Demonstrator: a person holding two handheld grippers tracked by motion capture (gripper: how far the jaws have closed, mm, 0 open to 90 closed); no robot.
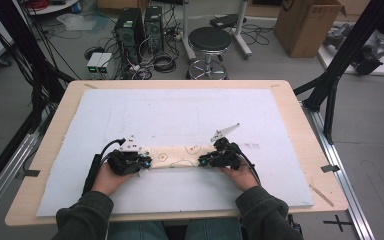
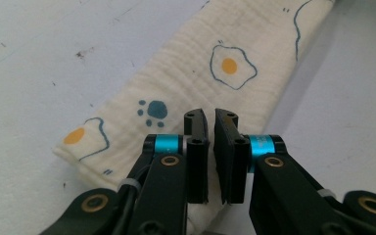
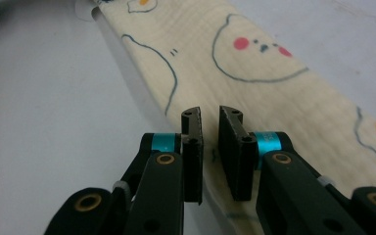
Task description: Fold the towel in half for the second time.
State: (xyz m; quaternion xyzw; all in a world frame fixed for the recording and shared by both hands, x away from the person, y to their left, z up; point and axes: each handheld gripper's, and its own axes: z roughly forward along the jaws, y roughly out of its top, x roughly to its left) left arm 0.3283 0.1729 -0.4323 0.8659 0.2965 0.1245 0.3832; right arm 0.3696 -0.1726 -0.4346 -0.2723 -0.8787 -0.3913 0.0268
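High view, frame centre: left gripper (image 1: pixel 142 163), right gripper (image 1: pixel 204 161) pinch folded cloth (image 1: pixel 177 154) ends | next: likely lift together, evenly.

High view looks down from six o'clock; both gripper views sit close, sharing the folded cloth (image 1: pixel 180 155).

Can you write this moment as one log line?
cloth: folded strip, flat on mat | left gripper: closed at left end | right gripper: closed at right end | pinch: unclear
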